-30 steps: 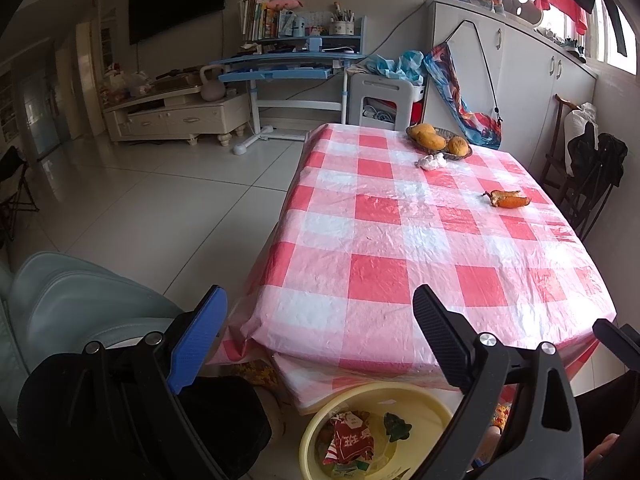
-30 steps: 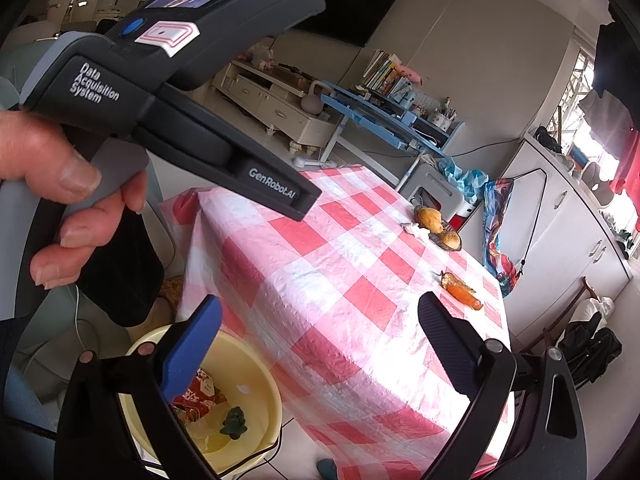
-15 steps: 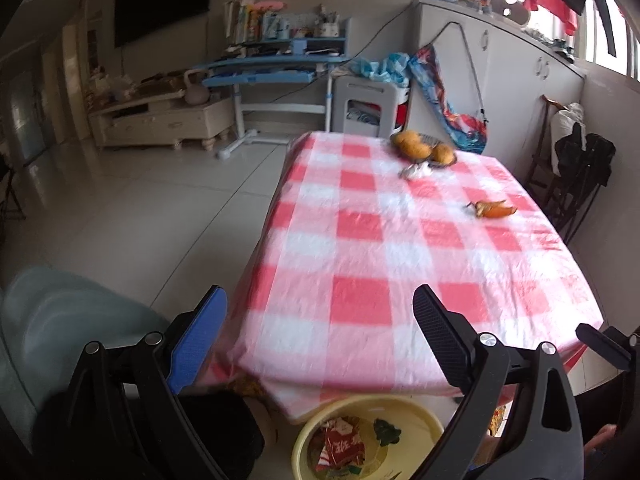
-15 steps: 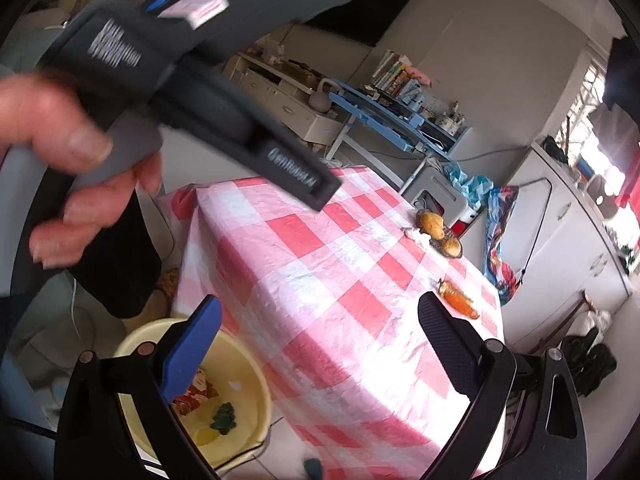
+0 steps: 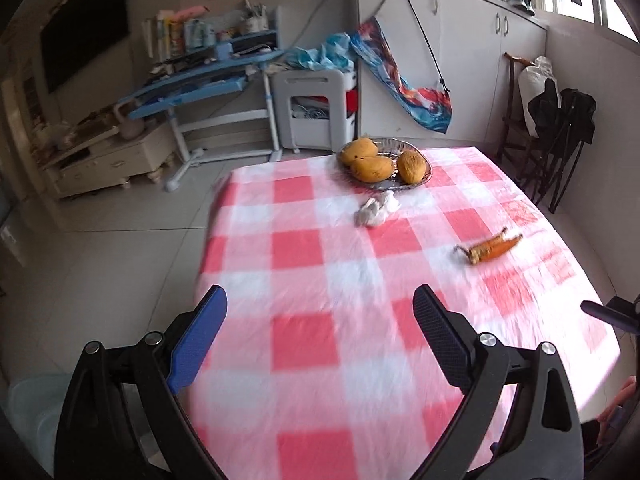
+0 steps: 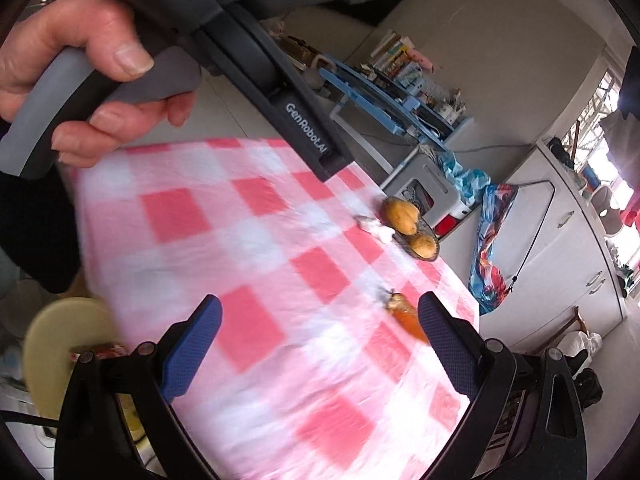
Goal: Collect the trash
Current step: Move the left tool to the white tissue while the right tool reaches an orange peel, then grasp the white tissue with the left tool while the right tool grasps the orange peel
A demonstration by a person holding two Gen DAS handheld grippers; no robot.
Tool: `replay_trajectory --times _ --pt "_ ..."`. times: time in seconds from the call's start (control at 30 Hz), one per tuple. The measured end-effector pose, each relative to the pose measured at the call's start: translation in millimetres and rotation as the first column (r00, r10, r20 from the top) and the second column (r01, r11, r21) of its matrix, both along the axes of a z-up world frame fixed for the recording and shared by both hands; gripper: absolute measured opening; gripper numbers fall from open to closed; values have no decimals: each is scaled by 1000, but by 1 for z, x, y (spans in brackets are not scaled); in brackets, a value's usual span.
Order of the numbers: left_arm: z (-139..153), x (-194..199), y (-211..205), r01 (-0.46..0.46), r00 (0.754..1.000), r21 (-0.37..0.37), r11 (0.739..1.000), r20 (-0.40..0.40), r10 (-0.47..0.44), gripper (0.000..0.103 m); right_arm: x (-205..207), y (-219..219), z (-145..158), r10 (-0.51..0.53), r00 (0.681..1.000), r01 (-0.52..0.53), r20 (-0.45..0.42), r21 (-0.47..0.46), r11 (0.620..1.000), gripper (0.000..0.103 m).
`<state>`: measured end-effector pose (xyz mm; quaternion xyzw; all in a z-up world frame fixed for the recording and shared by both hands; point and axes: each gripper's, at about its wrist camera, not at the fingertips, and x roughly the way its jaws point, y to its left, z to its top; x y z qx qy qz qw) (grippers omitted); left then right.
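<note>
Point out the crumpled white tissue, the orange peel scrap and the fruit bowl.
Crumpled white tissue (image 5: 376, 210), left wrist view, middle of the wad.
Orange peel scrap (image 5: 492, 249), left wrist view, middle of its length.
Fruit bowl (image 5: 427, 175), left wrist view, right rim.

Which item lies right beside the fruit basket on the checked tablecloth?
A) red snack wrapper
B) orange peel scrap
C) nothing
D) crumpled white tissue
D: the crumpled white tissue sits just in front of the fruit basket, at its near rim, whereas the orange peel scrap lies well apart, nearer the table's right edge; both grippers, left gripper and right gripper, are open and empty.
</note>
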<state>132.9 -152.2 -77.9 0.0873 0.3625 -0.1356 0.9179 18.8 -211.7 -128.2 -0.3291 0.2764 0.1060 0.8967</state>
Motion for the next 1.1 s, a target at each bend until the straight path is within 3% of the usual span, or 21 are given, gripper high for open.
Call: replay_trajectory --times 0.23,0.47,0.83,0.97,1.0,1.07,1.1 --pt "-26 63 -49 66 997 35 997 -41 -64 91 59 -44 -9 -62 997 63 -38 24 998 94" --pt "-56 117 -87 109 992 95 990 -80 -102 90 97 -79 -15 -28 995 35 -93 72 997 93" --pt "-90 178 -112 157 975 130 979 -179 -132 74 145 -103 -39 -10 974 25 -228 66 998 81" --pt "-90 192 -115 142 975 105 984 -185 -121 73 155 -115 -39 -12 959 53 -282 138 989 78" --pt "-91 193 -115 140 976 98 985 -184 -120 68 156 -119 -39 -17 954 68 -299 161 985 76" --pt "-91 192 -117 151 971 62 987 -196 -136 53 159 -126 -39 -17 940 98 -341 222 970 60" --pt "-90 190 -119 162 969 58 985 -199 -147 37 161 -129 -39 -14 932 112 -362 251 961 55"
